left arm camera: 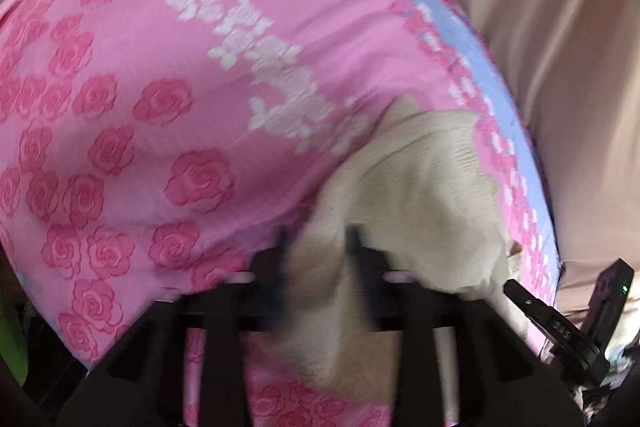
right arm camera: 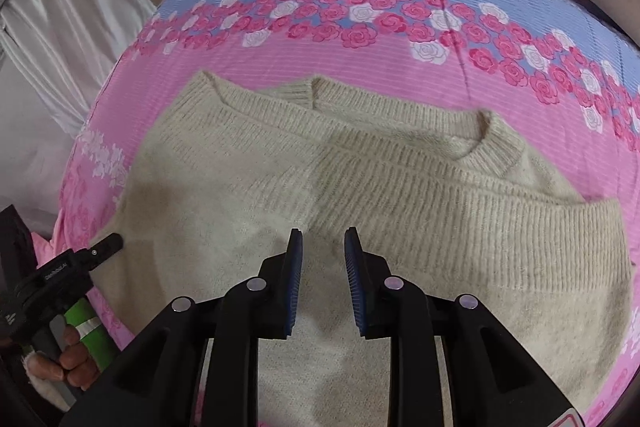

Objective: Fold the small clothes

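A cream knit sweater [right arm camera: 360,179] lies on a pink rose-print bedsheet [right arm camera: 360,67], its sleeves folded across the body and the ribbed collar at the far right. My right gripper [right arm camera: 323,247] hovers low over the sweater's middle, jaws apart with cream knit showing between them; I cannot tell whether they pinch it. In the blurred left wrist view, my left gripper [left arm camera: 316,243] sits at the sweater's edge [left arm camera: 420,187] with cream fabric between its fingers; its grip is unclear. The left gripper also shows in the right wrist view [right arm camera: 108,245] at the sweater's left edge.
The sheet has a blue band with pink and white roses [right arm camera: 400,15] along the far side. Beige fabric [left arm camera: 540,27] lies beyond the bed. A white curtain [right arm camera: 60,27] hangs at the left. A hand holds the left gripper's green handle [right arm camera: 90,327].
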Demonstrator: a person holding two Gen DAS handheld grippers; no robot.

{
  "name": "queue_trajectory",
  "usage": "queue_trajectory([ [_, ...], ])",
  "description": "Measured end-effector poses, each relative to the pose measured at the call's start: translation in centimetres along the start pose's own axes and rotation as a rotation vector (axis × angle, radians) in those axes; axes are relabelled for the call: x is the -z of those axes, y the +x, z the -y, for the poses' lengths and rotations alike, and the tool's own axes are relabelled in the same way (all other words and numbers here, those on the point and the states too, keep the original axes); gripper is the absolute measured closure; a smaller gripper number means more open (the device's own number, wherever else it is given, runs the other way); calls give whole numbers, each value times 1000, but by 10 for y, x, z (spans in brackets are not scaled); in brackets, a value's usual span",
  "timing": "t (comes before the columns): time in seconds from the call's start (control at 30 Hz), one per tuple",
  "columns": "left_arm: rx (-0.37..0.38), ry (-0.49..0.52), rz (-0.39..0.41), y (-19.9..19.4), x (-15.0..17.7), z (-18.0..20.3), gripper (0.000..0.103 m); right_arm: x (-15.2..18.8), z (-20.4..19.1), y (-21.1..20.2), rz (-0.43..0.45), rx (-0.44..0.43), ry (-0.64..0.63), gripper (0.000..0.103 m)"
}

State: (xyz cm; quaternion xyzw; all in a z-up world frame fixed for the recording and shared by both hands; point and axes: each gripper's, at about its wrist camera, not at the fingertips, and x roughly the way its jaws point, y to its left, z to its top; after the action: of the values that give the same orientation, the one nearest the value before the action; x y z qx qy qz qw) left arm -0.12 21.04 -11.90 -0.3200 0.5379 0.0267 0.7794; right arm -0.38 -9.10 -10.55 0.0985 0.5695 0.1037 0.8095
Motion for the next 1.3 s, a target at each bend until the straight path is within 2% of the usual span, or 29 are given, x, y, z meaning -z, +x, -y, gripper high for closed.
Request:
queue_trajectory([
  [0.03,-27,-13,-6,1,0,-2,33,1,0,1,-5,-2,1,80],
  [0.17,-44,-4,-27,5,-2,-5,29,5,2,6,-22,-7,14,80],
  [0.23,-39,14,-19,11,-4,-2,17,4,1,7,-29,1,16,80],
  [0.27,-43,26,-15,13,-5,2,16,3,-1,8,-29,7,14,80],
  [0.3,-56,51,1,15,-6,7,19,1,-2,8,-27,13,13,80],
  [0.33,-43,83,11,16,-6,11,45,0,-2,8,-23,16,13,80],
  [0.37,-12,115,3,18,-6,17,64,-2,-3,8,-22,23,11,80],
  [0.4,86,117,-50,22,-8,19,90,-3,-4,10,-24,33,7,80],
  [0.47,129,87,-49,15,-11,20,91,-5,-5,21,-56,68,-15,80],
  [0.5,174,93,-42,6,-12,23,92,-4,-5,29,-69,85,-30,80],
  [0.6,289,132,-17,-27,-11,44,93,-6,-9,35,-50,107,-61,78],
  [0.67,335,165,-9,-43,-8,63,93,-8,-8,36,-44,103,-63,77],
  [0.77,413,251,-8,-65,6,107,93,-5,4,32,-16,30,-26,77],
  [0.87,454,391,-1,-84,34,160,94,5,33,7,23,-94,98,77],
  [0.9,465,440,-2,-89,45,180,94,11,43,-4,44,-110,127,76],
  [1.07,479,593,-36,-84,93,254,97,55,109,-61,138,-104,229,75],
  [1.2,431,620,-65,-68,115,274,97,100,166,-94,178,-69,348,72],
  [1.3,373,617,-81,-54,124,272,97,125,189,-102,181,-65,412,72],
])
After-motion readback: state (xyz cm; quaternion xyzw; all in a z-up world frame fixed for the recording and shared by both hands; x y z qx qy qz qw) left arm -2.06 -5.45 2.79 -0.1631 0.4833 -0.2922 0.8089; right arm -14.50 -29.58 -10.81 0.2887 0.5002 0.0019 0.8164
